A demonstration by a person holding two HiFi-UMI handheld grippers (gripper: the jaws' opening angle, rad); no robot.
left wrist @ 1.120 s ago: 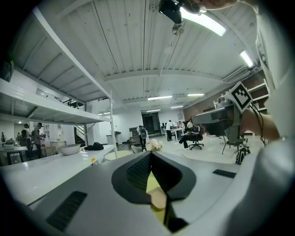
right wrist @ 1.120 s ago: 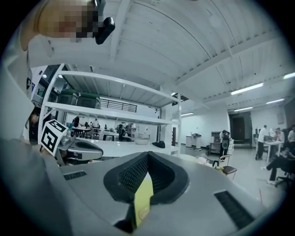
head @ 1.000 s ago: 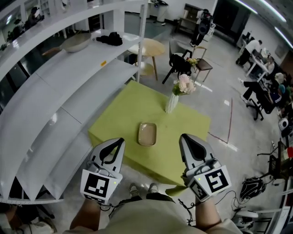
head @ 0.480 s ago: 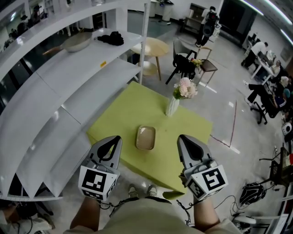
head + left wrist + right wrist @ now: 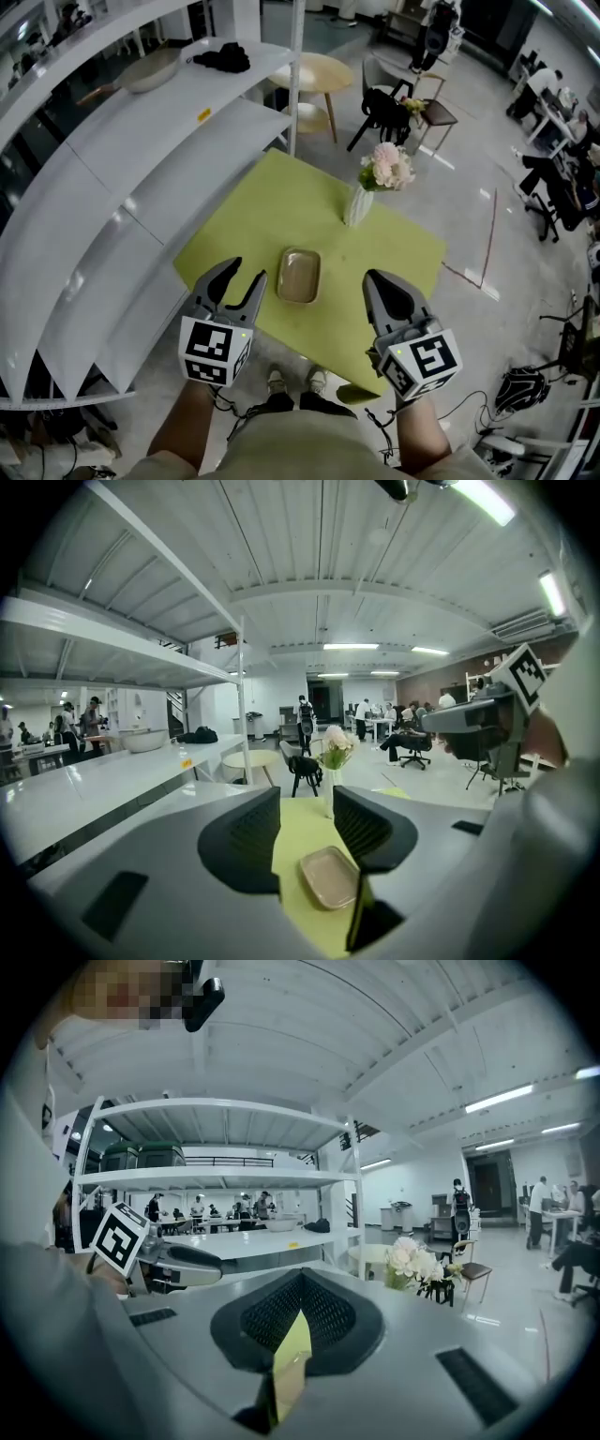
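Left gripper (image 5: 246, 272): jaws newly parted, empty, tray (image 5: 300, 276) on green worktop (image 5: 272, 202) just ahead of it; right gripper (image 5: 377, 279): stays clenched, empty.

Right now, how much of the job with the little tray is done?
Nothing looks done yet: the tray lies empty on the green table, untouched. In hand: nothing. The left gripper has its jaws apart above the table's near edge, the right gripper has them together, both empty. Left to do, probably: reaching down and gripping the tray.
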